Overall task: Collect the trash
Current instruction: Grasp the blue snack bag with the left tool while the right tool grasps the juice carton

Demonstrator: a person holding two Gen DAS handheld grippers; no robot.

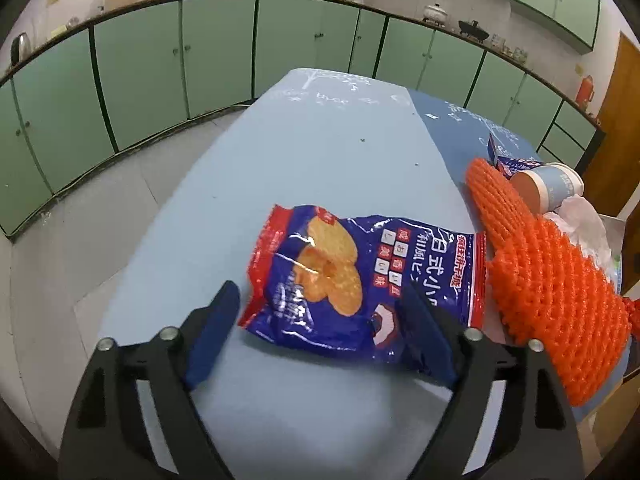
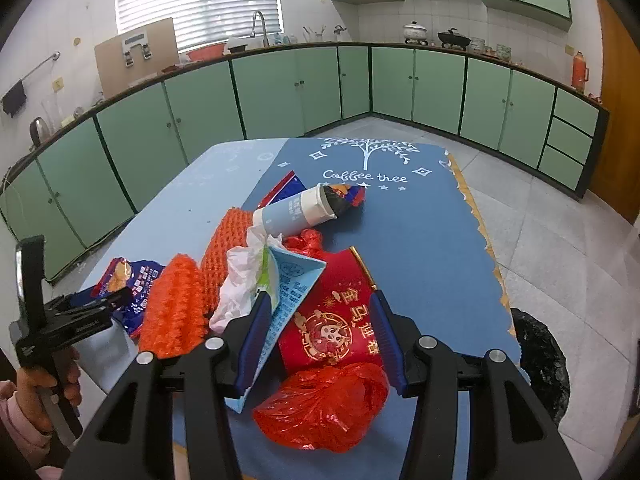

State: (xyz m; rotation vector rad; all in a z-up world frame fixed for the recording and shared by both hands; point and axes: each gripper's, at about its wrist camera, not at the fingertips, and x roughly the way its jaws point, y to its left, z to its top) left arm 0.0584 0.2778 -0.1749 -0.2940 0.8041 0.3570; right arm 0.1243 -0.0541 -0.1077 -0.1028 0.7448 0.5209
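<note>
Trash pile: wrappers, netting and a cup lie clustered on the desk (image 2: pixel 420 240), most of it along the seam between its light blue half and its darker blue mat.
Snack bag (image 1: pixel 360 280): blue and red, crumpled, lying flat on the light blue half, its right seam touching the orange netting.
Left gripper (image 1: pixel 324 308): jaws spread wide and released; the left finger is clear of the bag, the right finger overlaps the bag's lower right corner in view, contact not determinable. Nothing is held.
Orange foam netting (image 1: pixel 552 280): two ribbed sleeves, touching, running from the cup toward the near desk edge.
Paper cup (image 2: pixel 296 210): on its side, mouth toward the mat's printed tree, resting against another wrapper behind it.
White tissue (image 2: pixel 244 280): crumpled between the netting and a pale blue folded packet (image 2: pixel 292 284).
Right gripper (image 2: pixel 320 324): jaws half spread over a red printed wrapper (image 2: pixel 336 320); the left finger lies against the blue packet, the right finger at the wrapper's edge. Whether the pads press cannot be told.
Red plastic bag (image 2: pixel 324 408): bunched, directly below the right gripper.
Open room: far half of the desk bare in both views; floor clear up to the green cabinets (image 2: pixel 280 88).
Desk edge: the mat's right border is jagged; a black-lined bin (image 2: pixel 540 360) stands on the floor just beside it.
</note>
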